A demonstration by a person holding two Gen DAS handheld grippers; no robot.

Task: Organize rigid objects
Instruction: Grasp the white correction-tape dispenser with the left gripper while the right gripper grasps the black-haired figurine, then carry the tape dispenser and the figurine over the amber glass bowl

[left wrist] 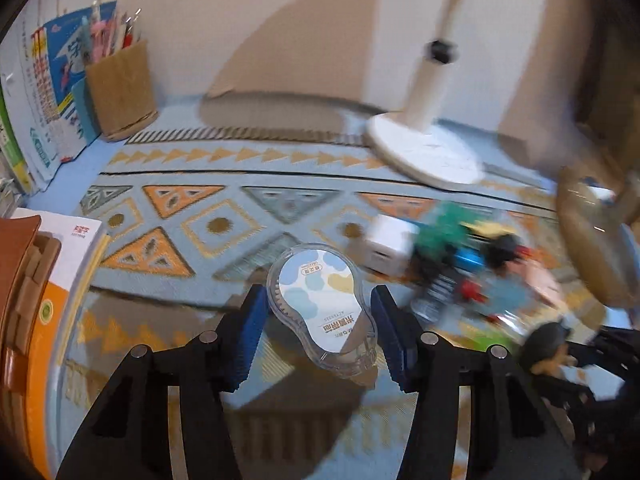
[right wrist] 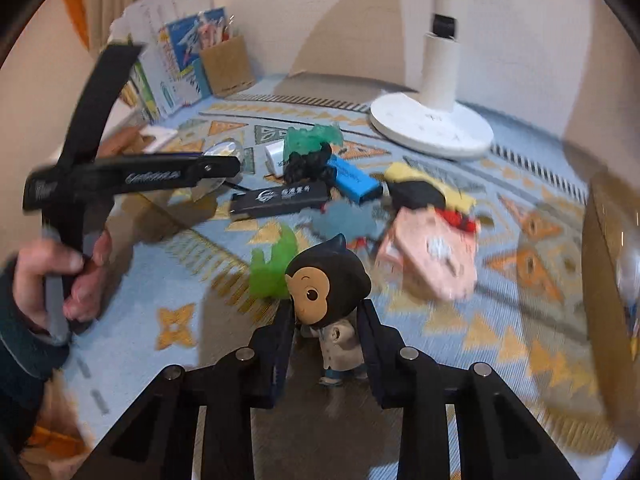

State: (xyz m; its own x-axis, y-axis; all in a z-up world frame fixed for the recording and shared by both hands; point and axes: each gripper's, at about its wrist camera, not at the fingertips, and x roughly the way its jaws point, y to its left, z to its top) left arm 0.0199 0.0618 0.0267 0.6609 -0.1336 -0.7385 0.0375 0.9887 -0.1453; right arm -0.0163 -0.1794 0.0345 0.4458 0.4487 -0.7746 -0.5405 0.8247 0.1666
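The left tool (left wrist: 318, 320) sits around a clear tape dispenser (left wrist: 322, 312). The left blue pad (left wrist: 250, 336) appears to touch its edge; a narrow gap shows at the right pad, so a firm clamp cannot be confirmed. The dispenser's long axis runs from 11 o'clock, at the broad round end, to 5 o'clock, at the narrow end, which points toward the camera. Its label faces up.

The right tool (right wrist: 326, 340) is clamped on a small figure (right wrist: 328, 292) at the torso, both fingers against its sides. The figure stands upright, long axis 12 to 6 o'clock, with the face turned toward 8 o'clock. Its feet are just above the mat (right wrist: 500, 340); contact with the mat cannot be told.

In the right wrist view the other tool crosses at 9 o'clock, held by a hand (right wrist: 52, 280) in a dark sleeve; its tips are blurred.

A pile of small objects lies at the centre of the mat: a black stick (right wrist: 280, 198) lying 9 to 3 o'clock, a blue stick (right wrist: 354, 180), a white cube (left wrist: 388, 246), a green piece (right wrist: 274, 264) and a pink item (right wrist: 432, 260). Motion blur hides most detail there. A white fan base (right wrist: 432, 124) stands at 1 o'clock, its pole cut off by the frame. A pen holder (left wrist: 120, 88) stands at 10 o'clock in the left wrist view, and books are cut off at the left edge.
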